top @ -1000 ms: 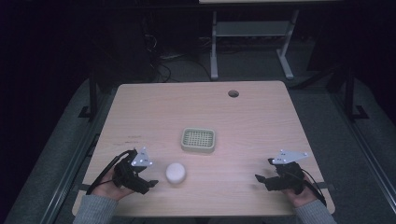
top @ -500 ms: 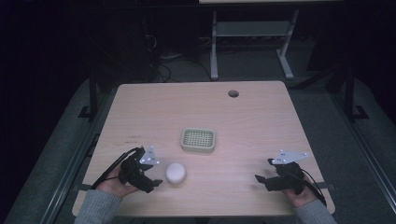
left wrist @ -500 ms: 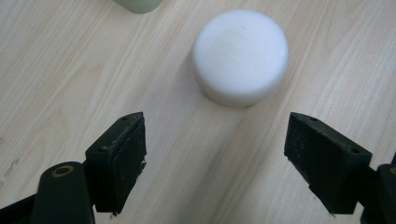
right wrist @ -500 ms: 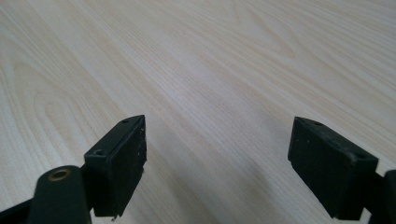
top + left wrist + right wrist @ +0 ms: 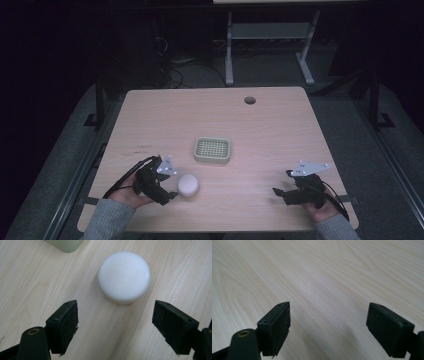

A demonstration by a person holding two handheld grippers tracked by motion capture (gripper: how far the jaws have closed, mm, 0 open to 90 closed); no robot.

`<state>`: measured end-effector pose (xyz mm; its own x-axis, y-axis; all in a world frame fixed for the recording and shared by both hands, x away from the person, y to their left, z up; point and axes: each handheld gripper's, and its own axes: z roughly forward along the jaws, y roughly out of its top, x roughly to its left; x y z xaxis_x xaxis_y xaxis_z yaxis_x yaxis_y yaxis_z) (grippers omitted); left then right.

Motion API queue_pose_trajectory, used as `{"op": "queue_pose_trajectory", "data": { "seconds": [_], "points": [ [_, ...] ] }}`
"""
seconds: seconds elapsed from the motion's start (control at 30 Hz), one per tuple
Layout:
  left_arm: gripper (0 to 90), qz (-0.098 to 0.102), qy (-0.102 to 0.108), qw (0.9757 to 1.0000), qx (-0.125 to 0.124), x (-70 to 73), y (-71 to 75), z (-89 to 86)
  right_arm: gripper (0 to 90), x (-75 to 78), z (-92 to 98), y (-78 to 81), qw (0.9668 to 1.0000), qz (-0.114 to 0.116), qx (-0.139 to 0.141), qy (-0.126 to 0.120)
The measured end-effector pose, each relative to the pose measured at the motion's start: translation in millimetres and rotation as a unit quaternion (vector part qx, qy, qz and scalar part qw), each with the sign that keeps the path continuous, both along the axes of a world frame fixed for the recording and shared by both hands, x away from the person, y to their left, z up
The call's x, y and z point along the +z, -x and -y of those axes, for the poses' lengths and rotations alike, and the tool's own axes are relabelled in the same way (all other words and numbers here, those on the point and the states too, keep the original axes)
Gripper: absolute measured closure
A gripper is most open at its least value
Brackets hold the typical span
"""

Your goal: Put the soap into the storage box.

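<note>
A white round puck-like object lies on the wooden table near its front left. My left gripper sits just left of it, open, its jaws wide apart with the puck a little ahead of them and nothing between. A pale green perforated tray rests at the table's middle; its corner peeks into the left gripper view. My right gripper rests at the front right, open, over bare wood.
A round cable hole is in the table near the far edge. A metal stand and cables lie on the dark floor beyond. The table's front edge runs close under both hands.
My left gripper has slid right toward the white puck and now stands close beside it. The right gripper, the puck and the tray have stayed put.
</note>
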<state>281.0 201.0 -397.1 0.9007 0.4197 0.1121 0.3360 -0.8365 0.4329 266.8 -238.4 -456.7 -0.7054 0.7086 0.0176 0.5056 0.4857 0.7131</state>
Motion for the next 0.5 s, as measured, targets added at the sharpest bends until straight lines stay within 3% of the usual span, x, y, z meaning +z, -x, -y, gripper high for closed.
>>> {"op": "queue_pose_trajectory", "data": {
  "seconds": [0.5],
  "points": [
    [20.6, -0.008, -0.015, 0.9997, -0.015, 0.2, -4.5, 10.5, 18.7, 0.2, 1.1, 0.0, 1.0, -0.003, -0.001, -0.005]
  ]
}}
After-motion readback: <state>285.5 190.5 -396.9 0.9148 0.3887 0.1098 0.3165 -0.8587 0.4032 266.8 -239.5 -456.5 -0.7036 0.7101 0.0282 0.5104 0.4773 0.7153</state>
